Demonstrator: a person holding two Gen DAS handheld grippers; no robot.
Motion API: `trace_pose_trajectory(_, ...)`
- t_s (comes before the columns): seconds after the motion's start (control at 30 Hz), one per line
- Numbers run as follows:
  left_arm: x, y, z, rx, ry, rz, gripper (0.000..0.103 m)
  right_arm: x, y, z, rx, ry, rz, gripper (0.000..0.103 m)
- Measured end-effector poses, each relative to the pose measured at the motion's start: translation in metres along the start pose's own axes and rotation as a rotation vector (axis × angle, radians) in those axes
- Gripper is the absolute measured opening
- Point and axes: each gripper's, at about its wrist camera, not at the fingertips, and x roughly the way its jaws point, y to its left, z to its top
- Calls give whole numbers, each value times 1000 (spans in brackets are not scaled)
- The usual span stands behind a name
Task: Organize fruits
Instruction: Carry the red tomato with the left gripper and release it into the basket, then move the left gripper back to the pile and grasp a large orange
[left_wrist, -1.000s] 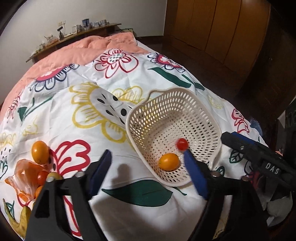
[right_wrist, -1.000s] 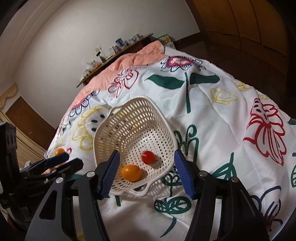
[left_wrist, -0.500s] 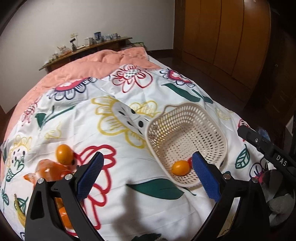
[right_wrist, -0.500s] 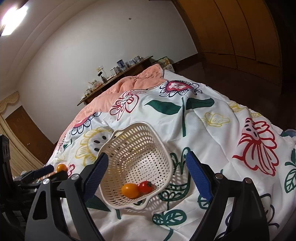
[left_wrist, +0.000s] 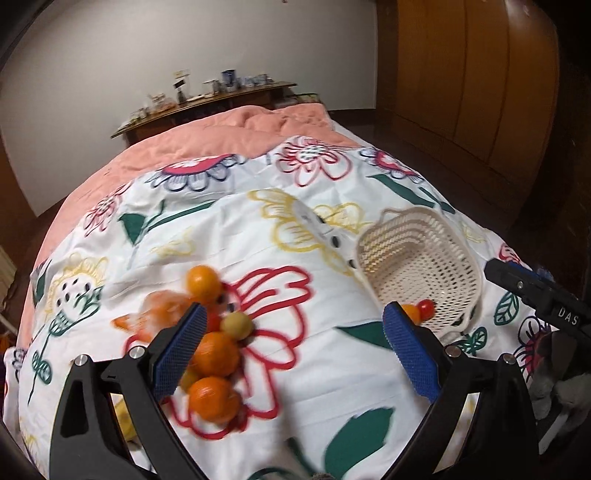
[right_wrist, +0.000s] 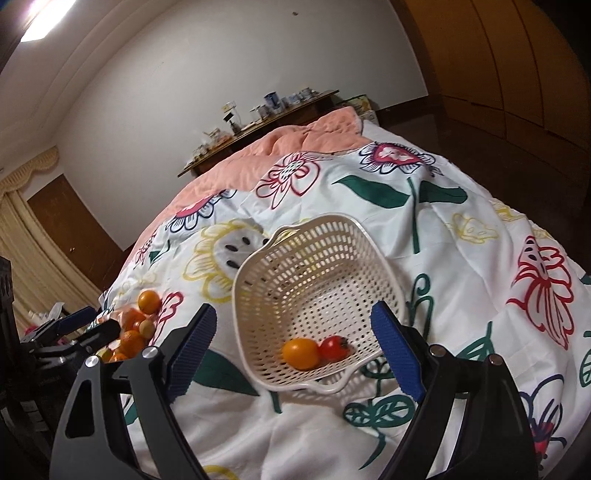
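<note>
A cream perforated basket (right_wrist: 317, 266) lies on the floral bedspread and holds an orange fruit (right_wrist: 300, 353) and a red tomato (right_wrist: 333, 347); it also shows in the left wrist view (left_wrist: 439, 236). A pile of oranges (left_wrist: 215, 354) and a small yellow-green fruit (left_wrist: 236, 325) lie on an orange plastic bag (left_wrist: 162, 308) to the left. My left gripper (left_wrist: 291, 350) is open and empty, close over the pile. My right gripper (right_wrist: 291, 350) is open and empty, just in front of the basket.
The floral bedspread (left_wrist: 258, 236) covers the bed, with a pink quilt (left_wrist: 229, 133) at the far end. A wooden shelf (left_wrist: 207, 99) with small items stands against the wall. Wooden wardrobes (left_wrist: 480, 74) line the right side. A banana (left_wrist: 123, 417) lies behind my left finger.
My left gripper has swung left from the basket toward the pile of oranges. My right gripper has pulled back from the basket. The tomato has settled beside the orange fruit.
</note>
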Motion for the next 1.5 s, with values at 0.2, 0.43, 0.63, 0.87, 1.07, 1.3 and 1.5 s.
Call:
trace_pose_trajectory(0.2,-16,45,-4,-105,0,28,97,3,12,-4,-26,29,19,85)
trace_pose_trajectory(0.43,-33,89,-3,-218,-22,41,97,5,23,-8,-47,47,31,85)
trace_pose_trajectory(0.63,-34,96,-15,-222,-9,38,97,7,33,-10,-66,65,40,85)
trace_pose_trajectory(0.87,-17,82,-41,-169,38,58,90,10,41,-13,-83,79,48,85)
trace_pose_trajectory(1.07,3,74,-62,-156,116,20,70,12,46,-15,-96,90,55,85)
trace_pose_trajectory(1.3,18,72,-65,-164,149,-3,57,13,48,-18,-102,100,62,85)
trace_pose_trajectory(1.5,30,75,-65,-187,173,-28,49,14,52,-19,-110,107,67,85)
